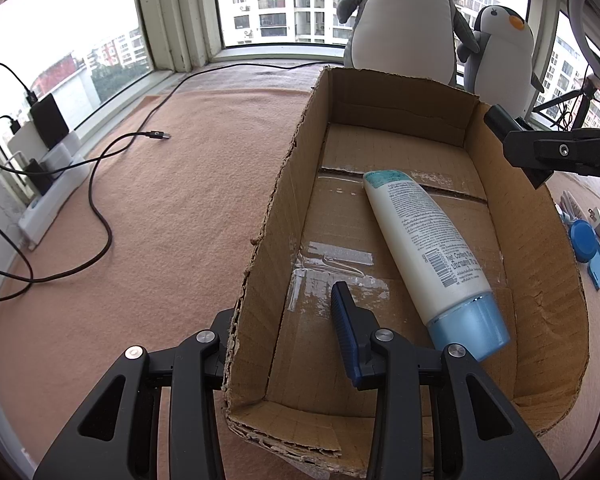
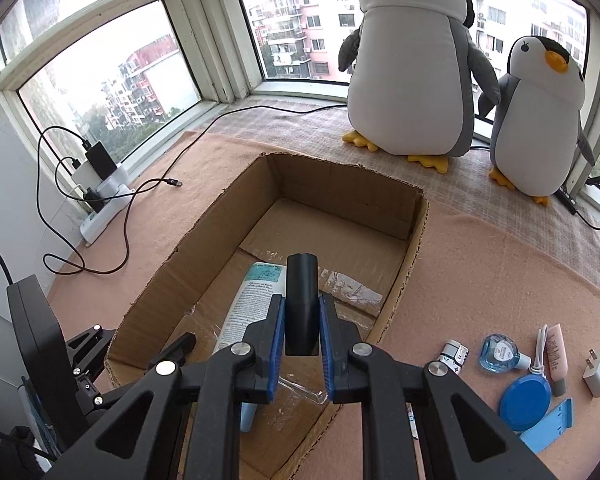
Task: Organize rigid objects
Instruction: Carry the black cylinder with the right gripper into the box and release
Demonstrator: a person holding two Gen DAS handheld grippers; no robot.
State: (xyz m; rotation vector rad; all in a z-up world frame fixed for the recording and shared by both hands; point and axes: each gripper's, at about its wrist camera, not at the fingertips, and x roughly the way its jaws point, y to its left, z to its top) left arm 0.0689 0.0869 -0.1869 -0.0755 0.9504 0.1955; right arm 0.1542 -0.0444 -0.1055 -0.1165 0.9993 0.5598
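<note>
Right hand-held gripper (image 2: 301, 334) clamps a black tube (image 2: 301, 304) above the box (image 2: 404, 280); left hand-held gripper (image 1: 284, 344) pinches the box's left wall, lotion (image 1: 428, 248) inside.

cardboard box (image 1: 380, 120): we see rough, matt corrugated board with ragged edges and glossy tape.
lotion tube (image 1: 420, 236): smooth white plastic, we note a satin blue cap.
black cylinder (image 2: 301, 300): smooth, matt.
blanket (image 1: 180, 200): we see soft matt cloth.
</note>
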